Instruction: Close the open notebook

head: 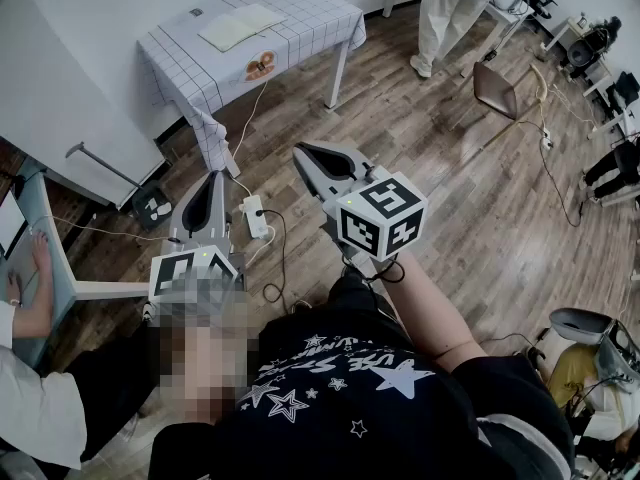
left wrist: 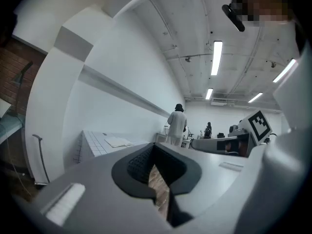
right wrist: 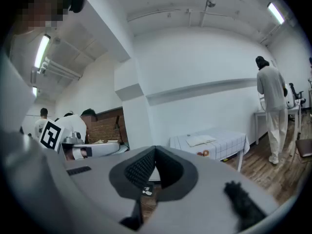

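Note:
An open notebook (head: 240, 25) lies flat on a table with a white checked cloth (head: 310, 13) at the far side of the room. It also shows small in the left gripper view, notebook (left wrist: 118, 141), and in the right gripper view, notebook (right wrist: 201, 140). Both grippers are held level over the wooden floor, well short of the table. My left gripper (head: 213, 176) is shut with nothing in it, its tips meeting (left wrist: 154, 146). My right gripper (head: 303, 151) is likewise shut and empty (right wrist: 155, 148).
A white power strip (head: 255, 216) with cables lies on the floor between me and the table. A white pillar (head: 60, 88) stands left. A person in white (head: 450, 8) stands beyond the table, a brown chair (head: 495, 90) to the right. An orange object (head: 262, 66) sits on the cloth's front edge.

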Available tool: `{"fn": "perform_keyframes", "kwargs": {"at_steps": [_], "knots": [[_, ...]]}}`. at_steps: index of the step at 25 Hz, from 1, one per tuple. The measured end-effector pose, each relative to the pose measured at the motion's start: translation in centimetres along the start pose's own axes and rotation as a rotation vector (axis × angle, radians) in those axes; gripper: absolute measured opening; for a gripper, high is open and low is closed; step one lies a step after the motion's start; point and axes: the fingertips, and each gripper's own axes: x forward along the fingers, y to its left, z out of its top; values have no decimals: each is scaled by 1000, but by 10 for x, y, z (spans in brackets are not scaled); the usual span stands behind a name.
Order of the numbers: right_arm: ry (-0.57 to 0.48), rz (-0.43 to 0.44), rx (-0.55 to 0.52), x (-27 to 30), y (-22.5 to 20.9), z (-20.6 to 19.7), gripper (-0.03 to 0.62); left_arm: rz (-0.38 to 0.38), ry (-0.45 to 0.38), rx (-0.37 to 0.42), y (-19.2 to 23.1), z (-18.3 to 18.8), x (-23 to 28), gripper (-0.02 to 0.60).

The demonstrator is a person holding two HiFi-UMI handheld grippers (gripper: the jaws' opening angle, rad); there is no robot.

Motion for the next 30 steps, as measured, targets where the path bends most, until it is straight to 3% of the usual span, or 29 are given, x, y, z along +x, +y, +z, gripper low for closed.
{"fn": "perform_keyframes", "kwargs": {"at_steps": [14, 18, 24, 30], "knots": [[37, 5, 18, 21, 17, -19, 15, 17, -13, -4, 20, -3, -18, 8], [22, 49, 11, 21, 25, -18, 15, 8, -9, -36, 25, -11, -18, 8], [27, 17, 29, 18, -1, -25, 17, 5, 1, -9, 28, -15, -2, 8], [25, 71, 40, 48, -23, -33, 17, 49, 20, 11, 40, -21, 27, 8]]}}
